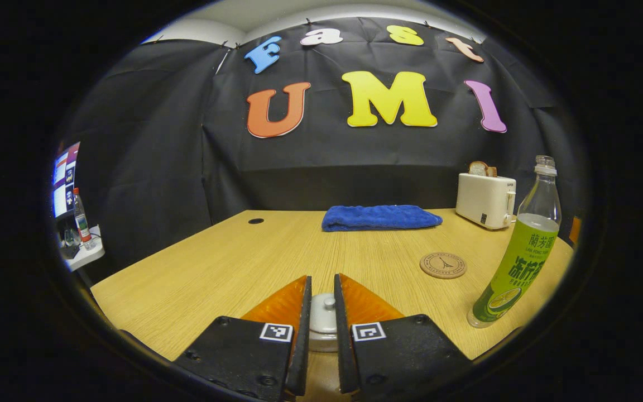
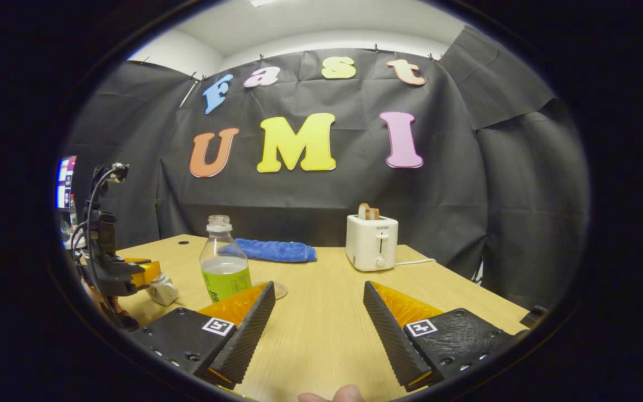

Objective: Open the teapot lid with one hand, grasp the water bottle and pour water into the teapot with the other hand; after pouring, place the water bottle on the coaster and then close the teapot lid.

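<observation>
Booth interior: wood table [image 2: 321,329] against black cloth wall [image 2: 466,184].
A white ceiling [image 2: 310,22] showed above the cloth; a side shelf [image 1: 84,254] with screens [image 1: 65,178] stood left.

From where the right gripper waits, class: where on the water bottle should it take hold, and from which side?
Grip the water bottle around its labelled body, below the tapering shoulder. It stands upright and uncapped, so come in level from the open table side with the right gripper, whose jaws are already spread wide.
</observation>
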A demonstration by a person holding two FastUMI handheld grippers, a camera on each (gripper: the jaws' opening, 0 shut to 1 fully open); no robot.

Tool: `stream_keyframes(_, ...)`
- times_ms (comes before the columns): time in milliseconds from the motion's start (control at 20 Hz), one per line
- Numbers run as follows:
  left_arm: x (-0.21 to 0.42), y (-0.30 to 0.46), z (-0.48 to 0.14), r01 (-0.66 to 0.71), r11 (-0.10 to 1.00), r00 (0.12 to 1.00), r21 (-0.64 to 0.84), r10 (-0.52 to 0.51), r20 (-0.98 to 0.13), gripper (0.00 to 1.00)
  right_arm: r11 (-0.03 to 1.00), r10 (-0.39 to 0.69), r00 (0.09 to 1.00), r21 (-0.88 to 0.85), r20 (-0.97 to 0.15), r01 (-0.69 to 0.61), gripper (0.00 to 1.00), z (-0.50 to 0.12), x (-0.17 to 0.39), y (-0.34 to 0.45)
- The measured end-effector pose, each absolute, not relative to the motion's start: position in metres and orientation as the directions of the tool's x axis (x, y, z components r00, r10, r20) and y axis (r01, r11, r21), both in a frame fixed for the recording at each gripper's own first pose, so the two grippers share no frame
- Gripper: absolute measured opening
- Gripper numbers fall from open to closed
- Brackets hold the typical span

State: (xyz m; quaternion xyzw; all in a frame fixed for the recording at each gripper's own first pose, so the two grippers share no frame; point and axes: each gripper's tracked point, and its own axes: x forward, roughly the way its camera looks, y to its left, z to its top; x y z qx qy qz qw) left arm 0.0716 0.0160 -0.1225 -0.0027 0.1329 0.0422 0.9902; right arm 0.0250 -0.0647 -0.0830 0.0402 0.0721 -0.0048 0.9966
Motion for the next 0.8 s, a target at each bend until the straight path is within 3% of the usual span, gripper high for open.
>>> stream_keyframes(350, 0.075, 0.012, -0.120, -0.071, 0.997, 0.965, 0.017, 0.073, -0.253, 0.04, 0.997, 0.023, 0.988, 0.080, -0.150, -0.011, 0.95, -0.087, 0.024, -0.060)
stream_keyframes(800, 0.067, 0.009, -0.078, -0.043, 0.999, 0.984, -0.009, 0.041, -0.171, 0.03, 0.980, 0.173, 0.969, 0.133, -0.178, -0.150, 0.95, -0.101, 0.015, -0.025)
